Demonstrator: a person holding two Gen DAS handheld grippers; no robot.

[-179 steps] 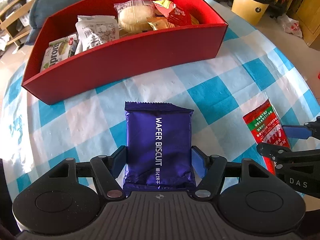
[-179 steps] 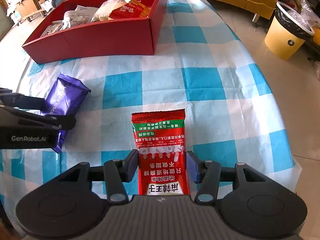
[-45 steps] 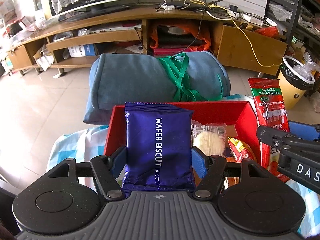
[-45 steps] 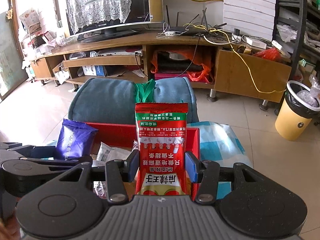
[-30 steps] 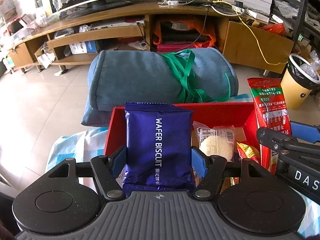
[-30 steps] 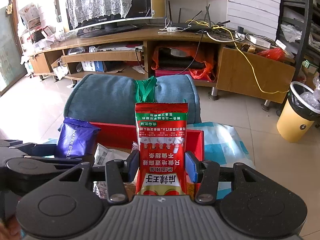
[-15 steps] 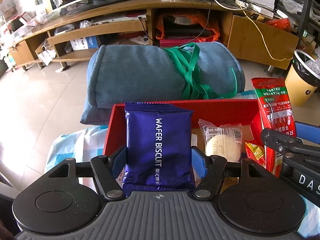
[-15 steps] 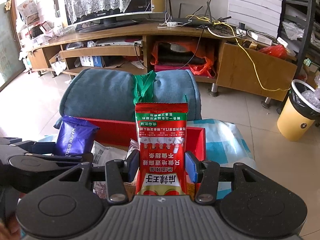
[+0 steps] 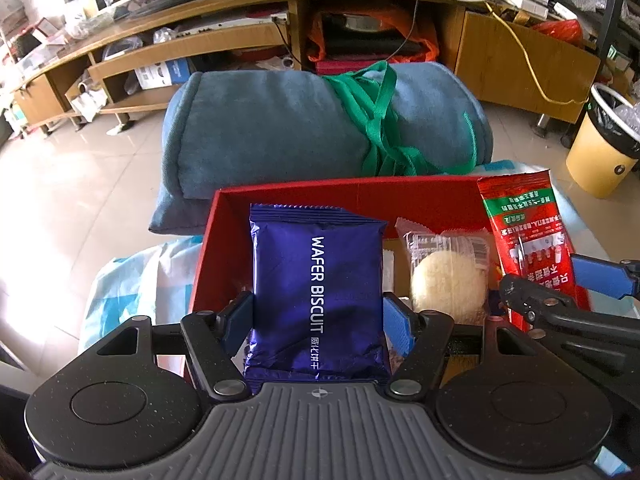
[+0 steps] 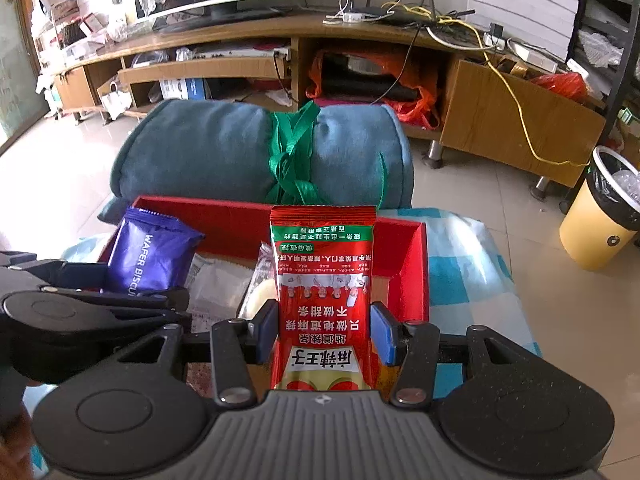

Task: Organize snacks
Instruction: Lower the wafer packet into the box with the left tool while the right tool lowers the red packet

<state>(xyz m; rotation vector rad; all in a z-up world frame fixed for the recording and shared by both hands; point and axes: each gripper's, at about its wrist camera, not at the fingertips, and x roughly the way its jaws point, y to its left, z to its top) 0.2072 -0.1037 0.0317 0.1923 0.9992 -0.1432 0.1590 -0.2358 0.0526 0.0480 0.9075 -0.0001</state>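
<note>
Cluttered living room behind all this, with a long wooden TV bench (image 10: 248,40) and a tiled floor, but the action is right over the red box (image 9: 360,196).

Left gripper (image 9: 316,316) is clamped on the sides of a purple wafer biscuit pack (image 9: 316,280), standing it upright just above the box's left end. Right gripper (image 10: 324,332) pinches a narrower red snack sachet (image 10: 324,280) the same way, over the box's right half. Edge grips make sense to me: both packs hang straight down, so they can slot in among what's already in the box instead of flopping flat.

Purple pack is glossy crinkly foil, pillow-shaped with crimped ends. Red sachet is slick printed plastic, long and flat. Inside the box, between the two packs, sits a round pale cake in a clear wrapper (image 9: 448,280). Box itself looks like stiff matte card with straight walls. Just behind the box lies a rolled blue blanket (image 10: 208,160), soft and fuzzy, tied with green webbing (image 10: 292,148).
</note>
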